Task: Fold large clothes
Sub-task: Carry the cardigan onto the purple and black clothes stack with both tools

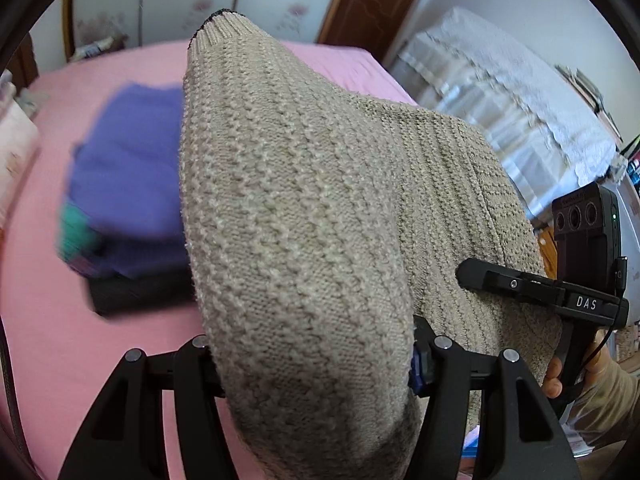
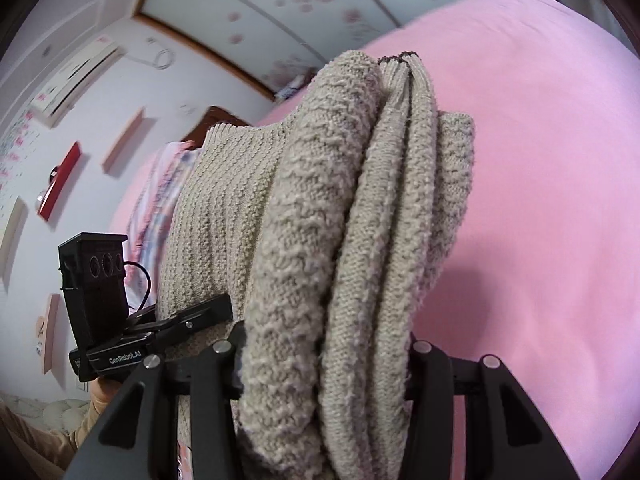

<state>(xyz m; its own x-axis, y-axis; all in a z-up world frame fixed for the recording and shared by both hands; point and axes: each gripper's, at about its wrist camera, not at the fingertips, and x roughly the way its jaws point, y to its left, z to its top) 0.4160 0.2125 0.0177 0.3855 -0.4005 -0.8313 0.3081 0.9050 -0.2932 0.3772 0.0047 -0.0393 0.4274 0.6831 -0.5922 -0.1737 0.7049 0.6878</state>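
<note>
A folded beige knit sweater (image 1: 304, 208) hangs in the air over the pink bed (image 1: 60, 340), carried between both grippers. In the left wrist view my left gripper (image 1: 312, 360) is shut on its near edge, and the fabric bulges up and hides the fingertips. At the right, the right gripper's upper finger (image 1: 492, 278) lies across the sweater's other side, with a person's hand behind it. In the right wrist view my right gripper (image 2: 324, 364) is shut on the thick layered bundle of sweater (image 2: 320, 220). The left gripper's finger (image 2: 200, 314) presses on the same sweater at the left.
A stack of folded clothes lies on the bed's left: purple knit (image 1: 128, 168) on top, a teal piece, a black garment (image 1: 136, 292) beneath. A pillow (image 1: 16, 152) sits at the far left. White lace-covered furniture (image 1: 500, 92) and a wooden door (image 1: 368, 0) stand beyond the bed.
</note>
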